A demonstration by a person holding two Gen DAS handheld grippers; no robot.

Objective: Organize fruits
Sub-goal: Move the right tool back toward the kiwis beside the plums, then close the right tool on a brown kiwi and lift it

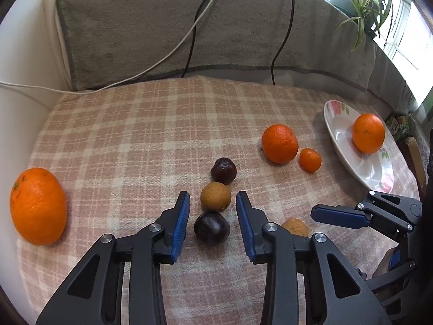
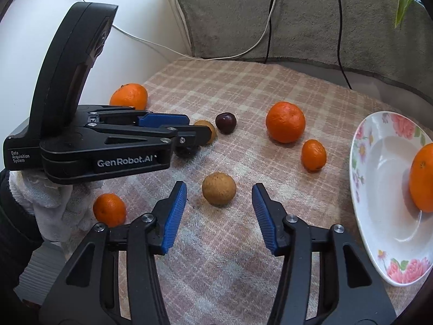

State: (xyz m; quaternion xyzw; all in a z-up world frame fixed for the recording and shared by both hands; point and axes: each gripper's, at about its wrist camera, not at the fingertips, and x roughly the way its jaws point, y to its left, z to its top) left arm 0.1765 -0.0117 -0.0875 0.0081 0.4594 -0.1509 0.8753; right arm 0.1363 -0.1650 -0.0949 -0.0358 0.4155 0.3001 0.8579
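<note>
Checked cloth [image 1: 135,135]: both grippers' fingers [image 1: 181,216] [image 2: 176,211] wide; dark plum [image 1: 212,227] between left's.

Two low, close wrist views facing forward, both over the plaid cloth [image 1: 135,124].

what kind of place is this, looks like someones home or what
Most likely a home, a table set by a window. The plaid cloth covering the surface, a floral plate and a potted plant on the sill all suggest a lived-in room rather than a lab.
</note>
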